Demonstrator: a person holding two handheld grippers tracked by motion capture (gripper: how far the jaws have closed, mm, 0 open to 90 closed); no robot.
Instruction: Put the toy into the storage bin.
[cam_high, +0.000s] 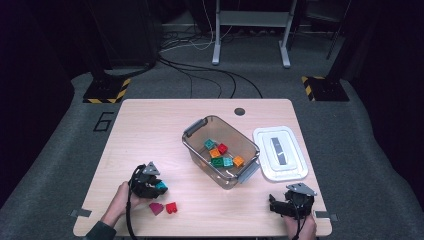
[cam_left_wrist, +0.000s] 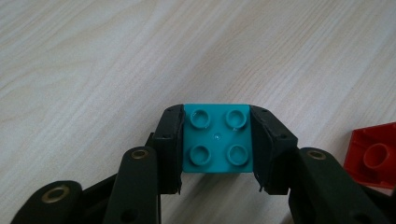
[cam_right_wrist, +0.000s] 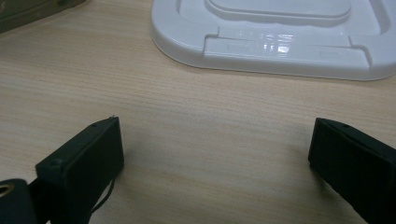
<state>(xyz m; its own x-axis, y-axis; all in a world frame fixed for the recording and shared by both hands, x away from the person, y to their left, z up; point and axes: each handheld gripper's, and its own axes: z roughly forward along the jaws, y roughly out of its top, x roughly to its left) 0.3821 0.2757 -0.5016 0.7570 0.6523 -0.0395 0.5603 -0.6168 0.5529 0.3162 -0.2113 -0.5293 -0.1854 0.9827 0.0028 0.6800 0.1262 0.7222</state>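
A teal four-stud brick sits between the two black jaws of my left gripper, and both pads press its sides. From above, that teal brick and the left gripper are near the table's front left. Just right of it lie a red brick and a dark pink brick; the red brick also peeks in at the edge of the left gripper view. My right gripper rests low over bare wood at the front right, jaws wide apart with nothing between them.
A clear bin with several coloured bricks stands mid-table. Its white lid lies flat to the right, and in the right gripper view the lid is just beyond the jaws. A small round hole marks the far table edge.
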